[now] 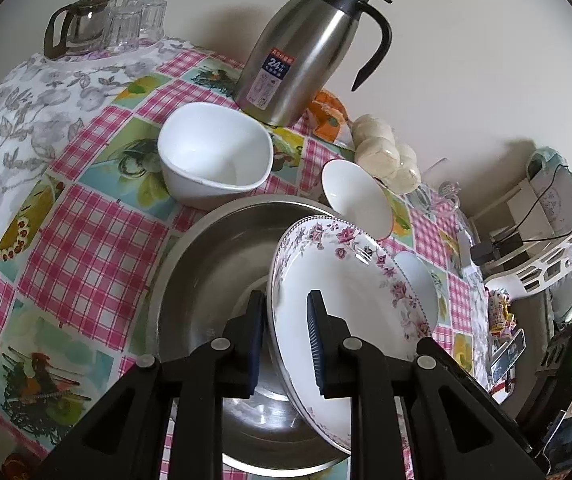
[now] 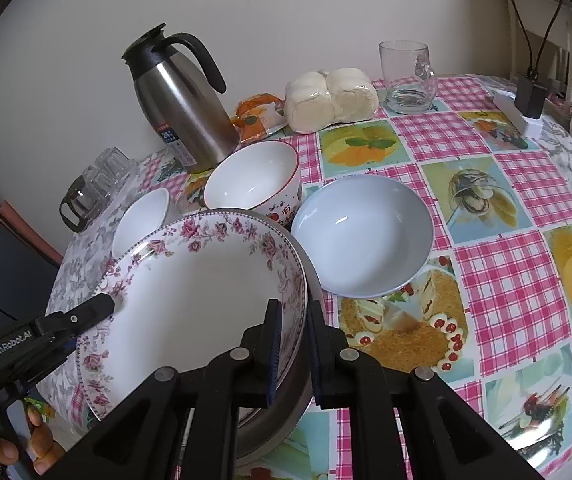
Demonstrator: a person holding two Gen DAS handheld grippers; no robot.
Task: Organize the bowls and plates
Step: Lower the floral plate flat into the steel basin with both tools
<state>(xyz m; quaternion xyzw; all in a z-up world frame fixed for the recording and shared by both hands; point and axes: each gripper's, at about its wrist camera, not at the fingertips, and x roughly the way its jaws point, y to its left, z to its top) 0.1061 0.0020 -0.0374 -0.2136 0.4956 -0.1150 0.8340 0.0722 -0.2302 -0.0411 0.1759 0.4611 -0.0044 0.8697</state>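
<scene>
Left claw (image 1: 286, 344) clamped on the near rim of the floral plate (image 1: 349, 280), one pad under, one pad on the eating face. Right claw (image 2: 291, 344) clamped on the opposite rim of the same plate, jaws nearly together with only the rim between them. Left claw also shows in the right wrist view, tip on the plate's left rim.

Plate location: held tilted over the steel basin (image 1: 214, 248), which sits near the front edge of the surface (image 2: 525, 280). Can't tell if the plate's low edge touches the basin.

Handling notes, my read:
- Glazed ceramic: rigid, fairly heavy for its thickness, brittle, chips on hard contact with the steel.
- Glaze is slick, so the pads rely on clamp force. Rim is the only workable grip; grab at the floral band where the lip flares, not the smooth well.
- Two opposed rim grips look right. One-sided hold would lever hard on the pads.
- Keep both claws moving together; any twist between them loads the rim.

Other crockery: square white bowl (image 1: 214, 160) behind the basin, red-trimmed bowl (image 2: 254, 180) toward the thermos jug (image 2: 182, 104), pale blue bowl (image 2: 361, 236) to the right of the basin, mid-surface. All the same stiff, breakable class. Take them by the rim.
</scene>
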